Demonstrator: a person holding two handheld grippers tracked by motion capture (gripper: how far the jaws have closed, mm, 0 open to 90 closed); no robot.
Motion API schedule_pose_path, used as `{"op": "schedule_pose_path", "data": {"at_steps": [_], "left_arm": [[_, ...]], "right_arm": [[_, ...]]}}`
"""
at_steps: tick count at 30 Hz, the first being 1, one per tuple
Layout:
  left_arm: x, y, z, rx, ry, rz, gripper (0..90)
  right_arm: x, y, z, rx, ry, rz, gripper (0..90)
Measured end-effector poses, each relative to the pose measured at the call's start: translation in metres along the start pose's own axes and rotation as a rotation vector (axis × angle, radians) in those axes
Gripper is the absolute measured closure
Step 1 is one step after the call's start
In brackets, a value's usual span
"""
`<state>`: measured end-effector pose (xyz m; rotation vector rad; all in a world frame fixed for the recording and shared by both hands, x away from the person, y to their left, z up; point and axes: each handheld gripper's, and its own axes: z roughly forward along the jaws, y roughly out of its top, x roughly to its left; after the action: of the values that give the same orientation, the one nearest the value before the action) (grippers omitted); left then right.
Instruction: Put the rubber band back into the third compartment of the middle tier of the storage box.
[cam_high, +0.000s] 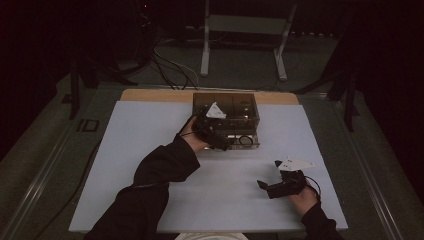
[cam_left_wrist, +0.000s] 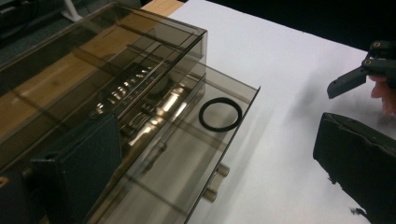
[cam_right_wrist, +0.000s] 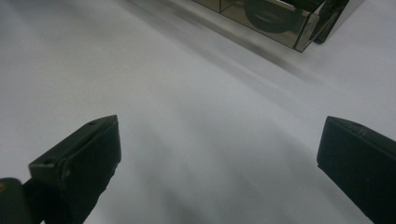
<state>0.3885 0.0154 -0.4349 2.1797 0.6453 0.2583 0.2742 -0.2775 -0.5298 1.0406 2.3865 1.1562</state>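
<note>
A black ring (cam_left_wrist: 220, 114) is lying in the pulled-out drawer (cam_left_wrist: 187, 177) of a smoky plastic box (cam_high: 226, 112). Both grippers' jaws are gaping, holding nothing. The left gripper (cam_high: 212, 134) is hovering beside the drawer and could be nudging it crooked.

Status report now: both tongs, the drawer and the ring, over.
Left tongs open, empty, at the pulled-out drawer. Right tongs open, empty, over the white sheet. Black ring lies in the drawer. Nothing blocks it.

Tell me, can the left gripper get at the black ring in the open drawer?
Probably yes: the black ring lies uncovered in the pulled-out drawer, and the left gripper, jaws open, hovers right beside it.
</note>
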Motion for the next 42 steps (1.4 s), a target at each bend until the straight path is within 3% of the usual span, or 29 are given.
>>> {"op": "schedule_pose_path", "data": {"at_steps": [11, 20, 42], "left_arm": [[0.010, -0.018, -0.026, -0.019, 0.006, -0.030, 0.9], [0.016, -0.035, -0.041, -0.013, 0.020, -0.029, 0.9], [0.026, -0.077, -0.085, -0.021, 0.103, -0.076, 0.9]], "right_arm": [[0.000, 0.000, 0.000, 0.002, -0.001, -0.002, 0.0], [0.001, 0.000, 0.000, 0.002, -0.001, -0.004, 0.0], [0.001, 0.001, 0.001, 0.002, -0.001, -0.002, 0.0]]}}
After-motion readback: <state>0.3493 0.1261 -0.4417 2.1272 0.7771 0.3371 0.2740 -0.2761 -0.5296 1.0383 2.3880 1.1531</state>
